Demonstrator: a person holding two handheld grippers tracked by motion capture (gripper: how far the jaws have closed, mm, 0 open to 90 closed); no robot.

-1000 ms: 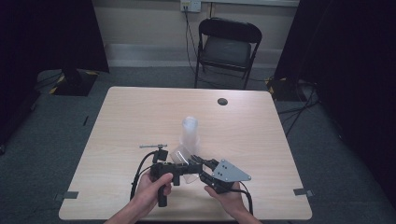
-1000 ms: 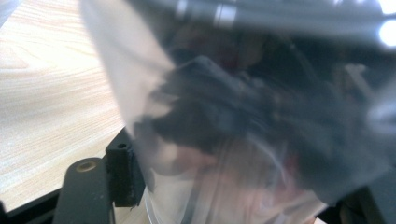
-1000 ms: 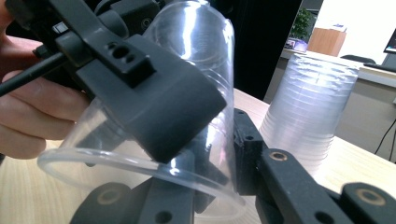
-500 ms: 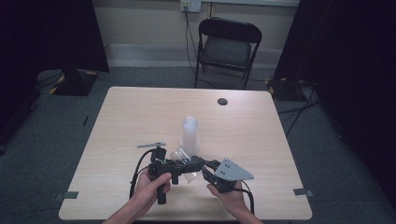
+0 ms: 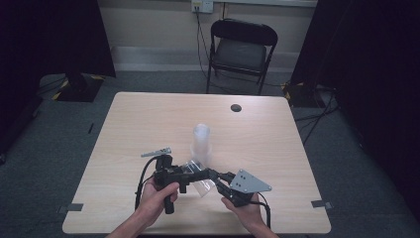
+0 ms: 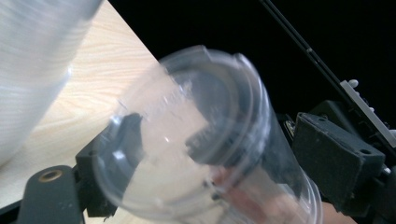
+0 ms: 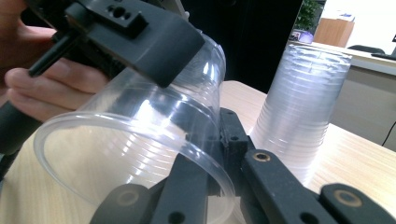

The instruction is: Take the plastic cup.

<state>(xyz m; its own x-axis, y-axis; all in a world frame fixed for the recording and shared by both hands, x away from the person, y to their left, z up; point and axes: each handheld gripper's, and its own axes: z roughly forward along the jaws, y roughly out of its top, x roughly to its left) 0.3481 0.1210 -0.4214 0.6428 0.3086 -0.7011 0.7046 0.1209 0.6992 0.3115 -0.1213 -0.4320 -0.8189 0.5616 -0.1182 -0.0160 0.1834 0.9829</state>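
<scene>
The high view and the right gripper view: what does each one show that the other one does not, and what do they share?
The high view alone shows the whole table, a folding chair behind it, a small dark disc near the far edge, and both hands with the left gripper and right gripper. The right gripper view alone shows the right jaws pinching the rim of the clear cup, and the ribbed cups of the stack of cups nested one in another. Both show that cup held between the two grippers, the stack upright on the table, and the left hand.
</scene>
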